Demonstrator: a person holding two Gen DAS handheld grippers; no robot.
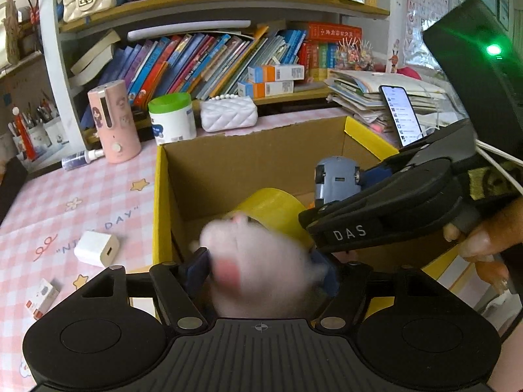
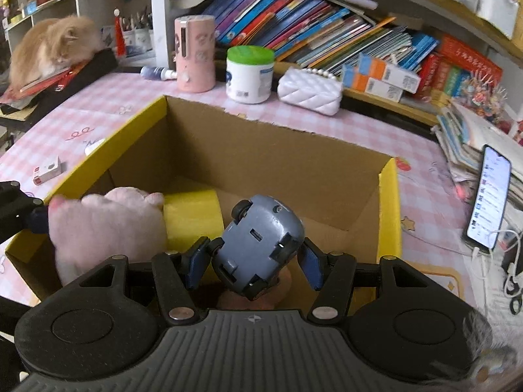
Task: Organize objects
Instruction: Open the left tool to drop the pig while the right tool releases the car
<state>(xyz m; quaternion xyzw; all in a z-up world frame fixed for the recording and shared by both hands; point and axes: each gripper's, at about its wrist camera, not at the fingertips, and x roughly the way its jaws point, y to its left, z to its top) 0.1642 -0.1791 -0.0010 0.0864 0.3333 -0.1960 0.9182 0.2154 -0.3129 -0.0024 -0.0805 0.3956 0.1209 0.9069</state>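
Note:
An open cardboard box (image 1: 248,160) with yellow flaps stands on the pink checked table; it also shows in the right wrist view (image 2: 261,160). My left gripper (image 1: 264,268) is shut on a pink plush toy (image 1: 258,268), blurred, above the box's near left part; the plush also shows in the right wrist view (image 2: 108,228). My right gripper (image 2: 253,261) is over the box with a grey-blue toy car (image 2: 258,248) between its fingers, underside up; the car also shows in the left wrist view (image 1: 336,179). A yellow tape roll (image 2: 193,219) lies inside the box.
On the table left of the box lie a white charger (image 1: 96,248) and a small red-white box (image 1: 44,297). Behind stand a pink device (image 1: 112,121), a green-lidded tub (image 1: 171,117) and a white purse (image 1: 228,112). A phone (image 2: 490,196) leans at right. A cat (image 2: 52,45) sits far left.

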